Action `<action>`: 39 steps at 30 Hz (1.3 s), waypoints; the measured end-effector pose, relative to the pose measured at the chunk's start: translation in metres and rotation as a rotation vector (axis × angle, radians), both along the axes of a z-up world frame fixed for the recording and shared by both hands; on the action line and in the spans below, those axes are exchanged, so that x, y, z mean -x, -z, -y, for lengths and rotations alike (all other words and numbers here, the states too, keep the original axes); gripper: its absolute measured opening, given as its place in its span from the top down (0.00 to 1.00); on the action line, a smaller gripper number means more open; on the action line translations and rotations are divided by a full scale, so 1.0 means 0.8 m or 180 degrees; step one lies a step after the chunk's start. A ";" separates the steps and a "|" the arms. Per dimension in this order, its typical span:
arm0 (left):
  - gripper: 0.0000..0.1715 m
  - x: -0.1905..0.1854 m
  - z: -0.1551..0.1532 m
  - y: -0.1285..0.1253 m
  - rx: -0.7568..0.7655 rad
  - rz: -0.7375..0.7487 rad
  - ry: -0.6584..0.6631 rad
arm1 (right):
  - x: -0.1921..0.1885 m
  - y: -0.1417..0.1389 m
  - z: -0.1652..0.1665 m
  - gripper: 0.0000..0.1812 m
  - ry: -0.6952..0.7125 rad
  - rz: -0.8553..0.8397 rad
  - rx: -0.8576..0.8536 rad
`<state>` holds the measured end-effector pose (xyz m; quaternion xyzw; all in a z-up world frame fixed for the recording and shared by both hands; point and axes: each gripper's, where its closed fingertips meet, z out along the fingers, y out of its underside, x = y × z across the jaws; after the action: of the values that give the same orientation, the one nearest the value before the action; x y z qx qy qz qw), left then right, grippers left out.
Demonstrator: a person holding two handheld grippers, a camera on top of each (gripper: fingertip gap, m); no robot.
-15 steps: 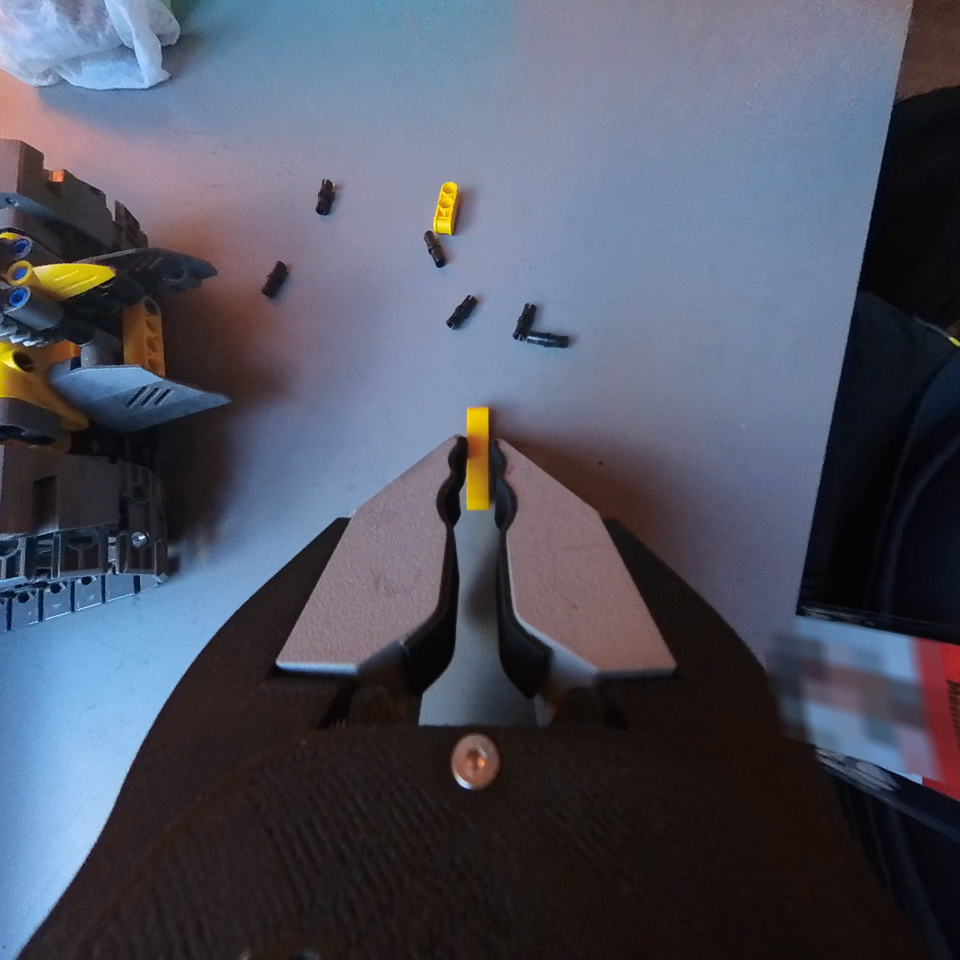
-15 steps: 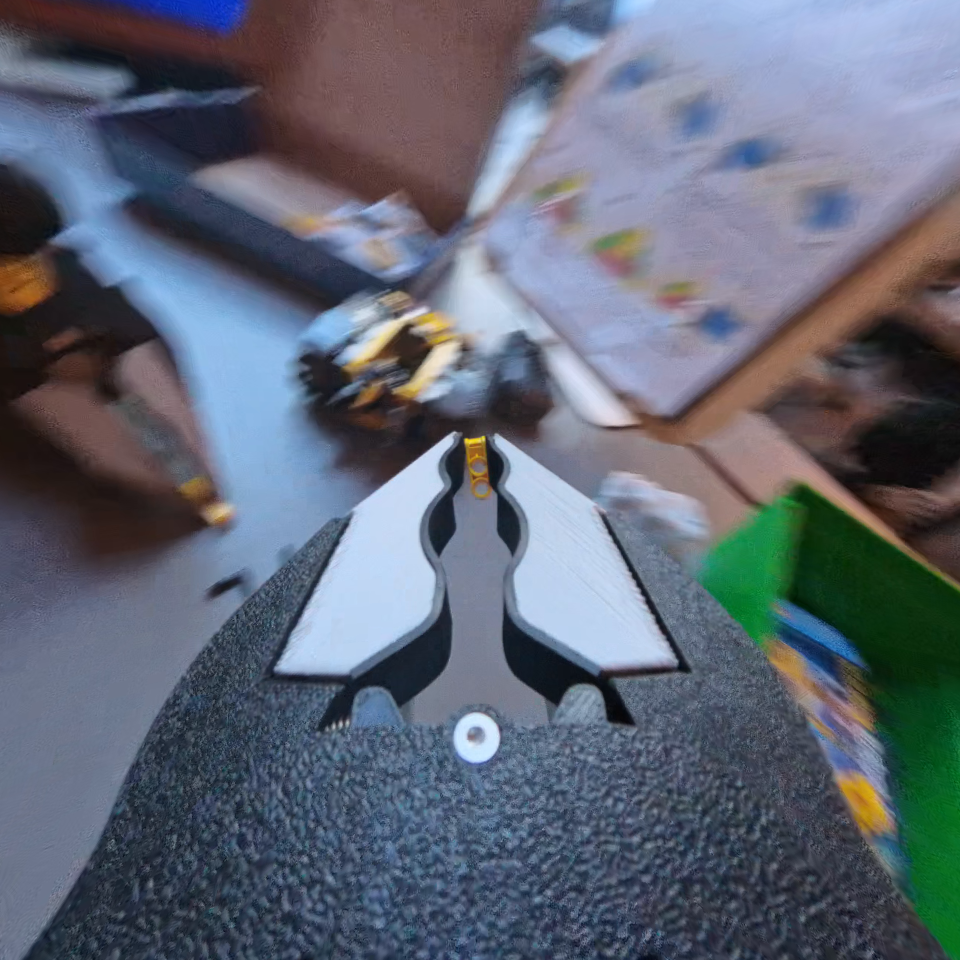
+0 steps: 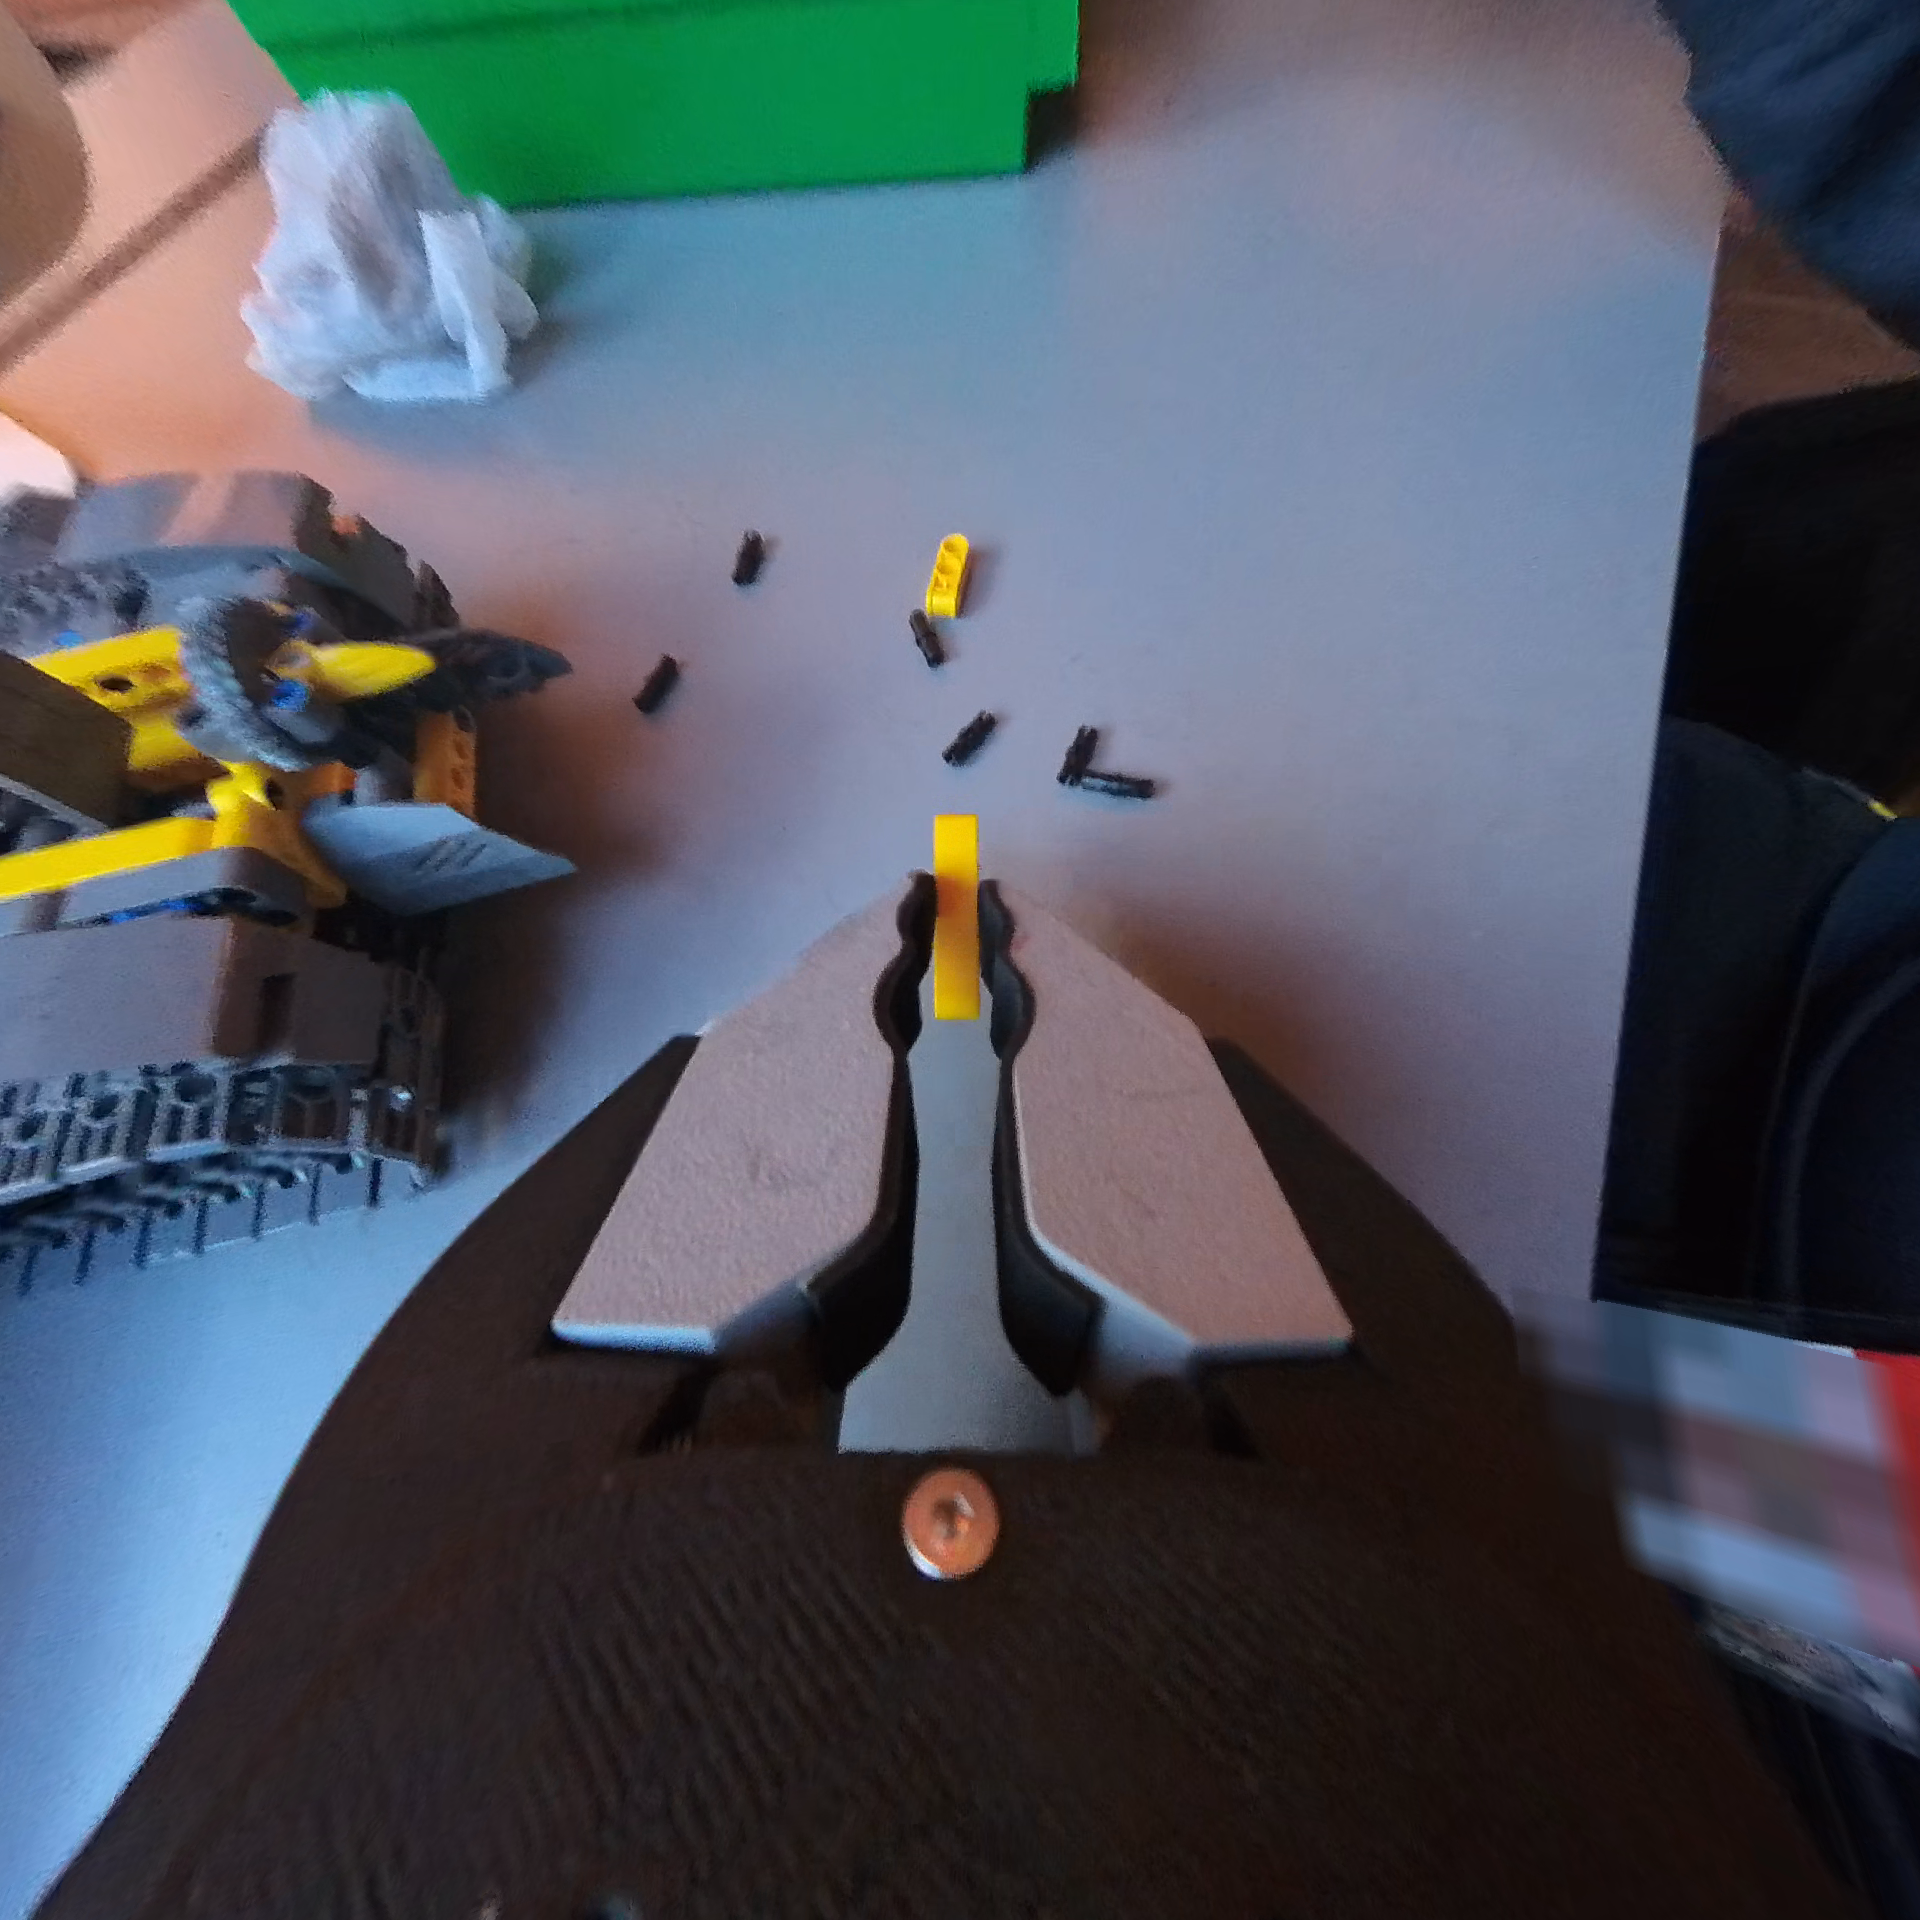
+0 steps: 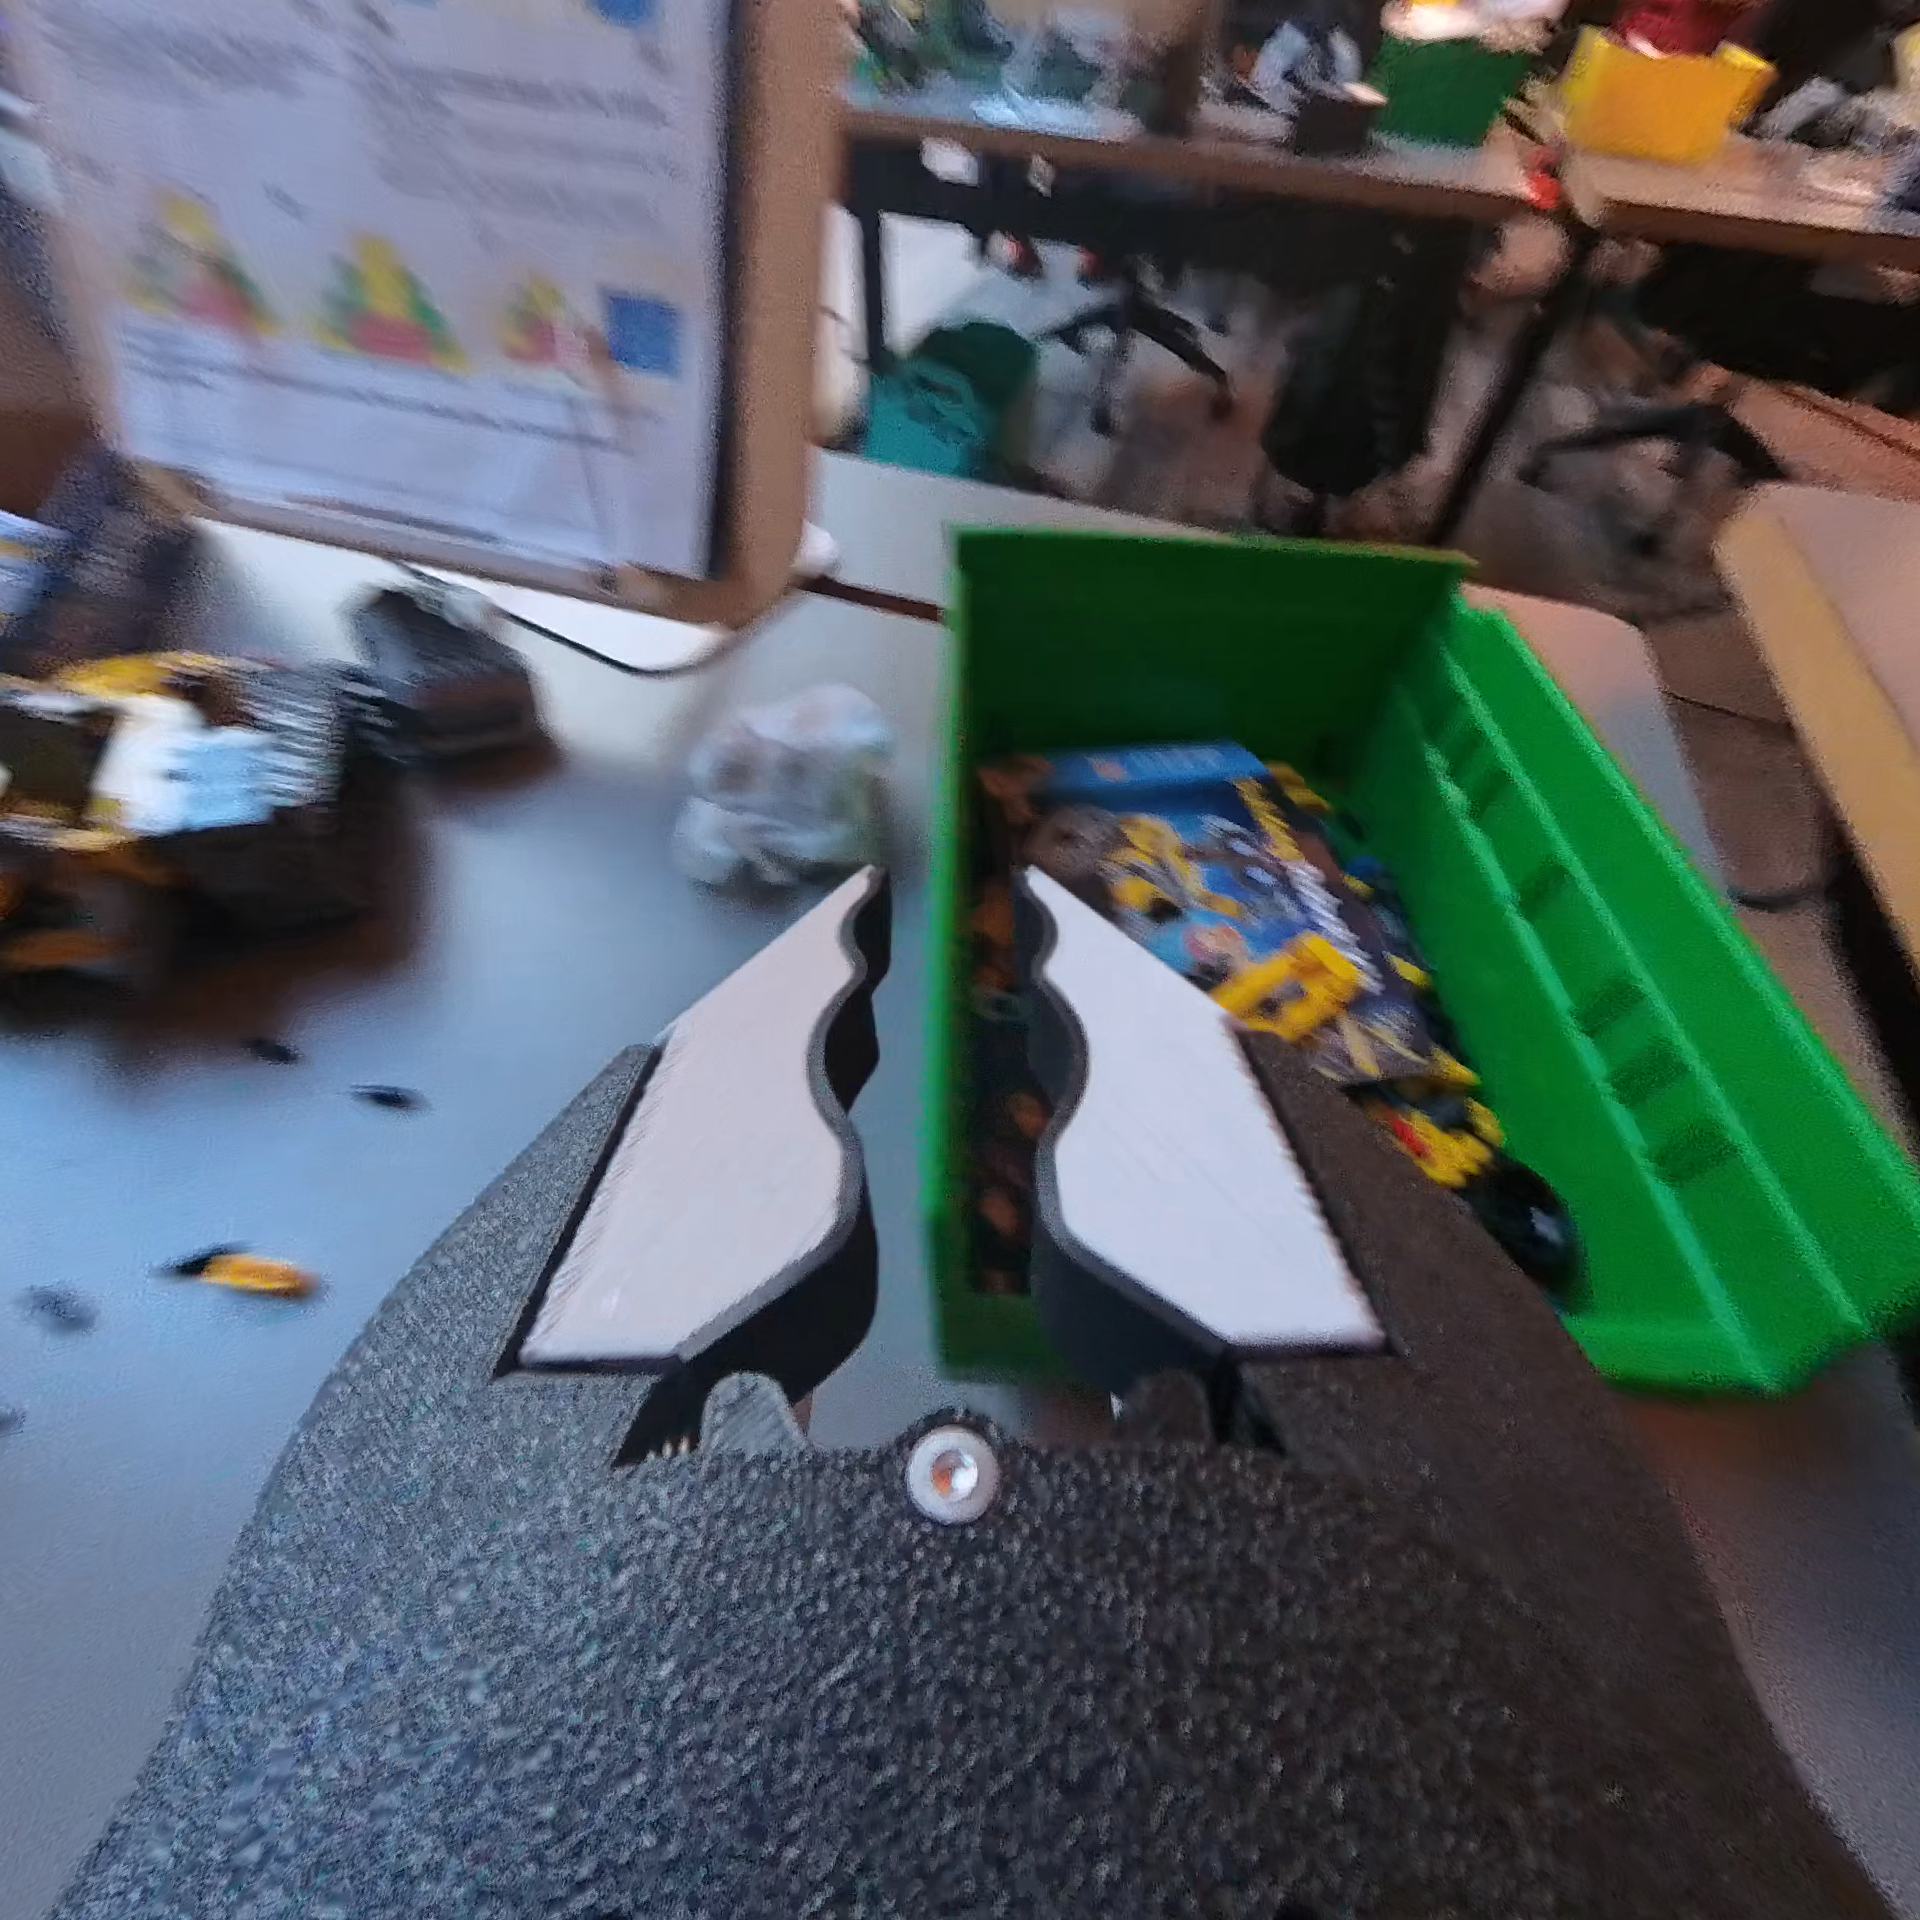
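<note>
My left gripper [image 3: 954, 883] is shut on a thin yellow brick piece [image 3: 954, 925], held edge-on above the grey table [image 3: 1299, 623]. Beyond it lie a small yellow beam [image 3: 948, 575] and several black pins [image 3: 968, 738]. A yellow, grey and black tracked brick model [image 3: 239, 831] stands to the left. My right gripper [image 4: 954, 883] is open and empty, its fingers straddling the near left wall of a green bin [image 4: 1558, 935] that holds a booklet [image 4: 1226, 862] and loose yellow and black pieces. The view is blurred.
A crumpled clear plastic bag [image 3: 384, 260] lies near the green bin [image 3: 644, 94]; it also shows in the right wrist view [image 4: 790, 790]. A poster board [image 4: 416, 260] stands behind the model [image 4: 156, 790]. Dark clothing [image 3: 1787, 987] lies past the table's right edge.
My right gripper has swung right to the green bin and opened; the small yellow piece it held is gone from its fingers. My left gripper still holds its yellow piece, and its view has shifted a little.
</note>
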<state>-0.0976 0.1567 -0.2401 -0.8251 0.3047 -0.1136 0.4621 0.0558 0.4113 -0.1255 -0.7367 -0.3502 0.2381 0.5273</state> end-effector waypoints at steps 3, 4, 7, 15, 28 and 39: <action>0.97 -0.005 0.000 -0.035 -0.0593 0.0207 0.0068 | 0.066 -0.028 0.080 0.89 -0.1116 -0.0520 0.0283; 0.97 -0.006 0.002 -0.048 -0.0810 0.0298 0.0094 | 0.088 -0.030 0.112 0.88 -0.1516 -0.0596 0.0436; 0.97 -0.001 0.006 -0.072 -0.1264 0.0423 0.0023 | 0.144 -0.019 0.225 0.85 -0.2776 -0.0558 0.0996; 0.97 -0.004 0.013 -0.085 -0.1741 0.0069 0.0016 | 0.213 0.056 0.362 0.81 -0.3692 0.0085 0.1497; 0.97 0.005 0.010 -0.091 -0.1824 0.0091 -0.0111 | 0.194 0.055 0.316 0.85 -0.3354 0.0143 0.1405; 0.97 -0.001 0.011 -0.089 -0.1968 -0.0173 -0.0060 | 0.204 0.055 0.347 0.89 -0.3609 0.0099 0.1429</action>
<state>-0.0972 0.1479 -0.1688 -0.6509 0.3294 0.0108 0.6839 -0.1072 0.1336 -0.1691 -0.5320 -0.6368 0.5390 0.1450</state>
